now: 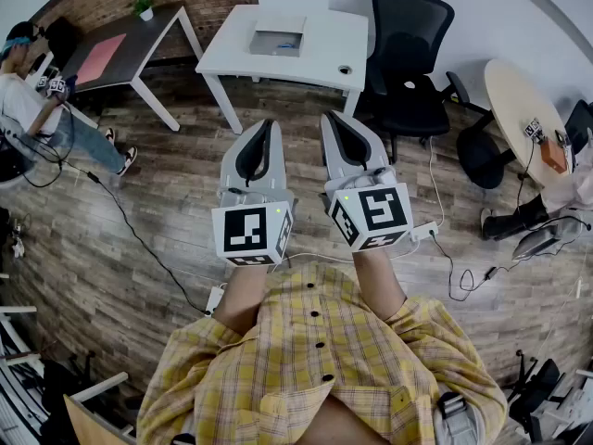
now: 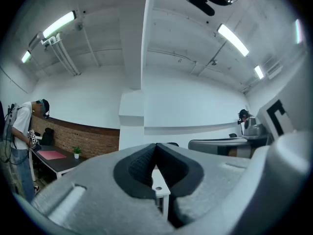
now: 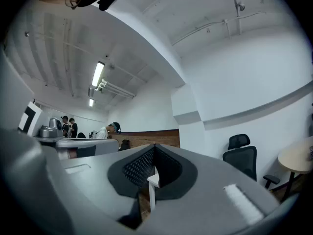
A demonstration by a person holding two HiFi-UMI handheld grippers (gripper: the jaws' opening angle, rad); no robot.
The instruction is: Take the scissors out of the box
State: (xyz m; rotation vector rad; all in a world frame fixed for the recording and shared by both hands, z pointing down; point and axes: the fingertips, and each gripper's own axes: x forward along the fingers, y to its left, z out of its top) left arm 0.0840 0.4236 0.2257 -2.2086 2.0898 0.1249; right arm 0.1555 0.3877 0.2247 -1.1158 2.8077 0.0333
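The left gripper (image 1: 269, 124) is shut. In its own view the two black pads meet at the tip w/ nothing btw them. The right gripper (image 1: 326, 117) is the same, w/ jaws together & empty. In the head view both sit side by side in the middle of the frame, close but not touching. They are held out in front of a yellow check shirt (image 1: 315, 360), tips aimed at the top of the frame.

Up there, top middle, stands a white table (image 1: 232, 49). A grey box (image 1: 278, 39) lies on it, well apart from both grippers. A bit of blue (image 1: 289, 41) shows in the box, but it is too small to tell if it's the scissors.

Only the head view shows the box. Each gripper view gets just a corner & leg of the white table, in the gap under the pads.

The gripper views show things the head view can't, e.g. long ceiling lamps (image 2: 58, 24). The left gripper view has a brick wall (image 2: 83, 136), a dark desk (image 2: 54, 160) & a small plant (image 2: 76, 151) at lower left. The right gripper view has a black chair (image 3: 239, 155) at lower right. Only the head view shows the wood floor (image 1: 139, 211).
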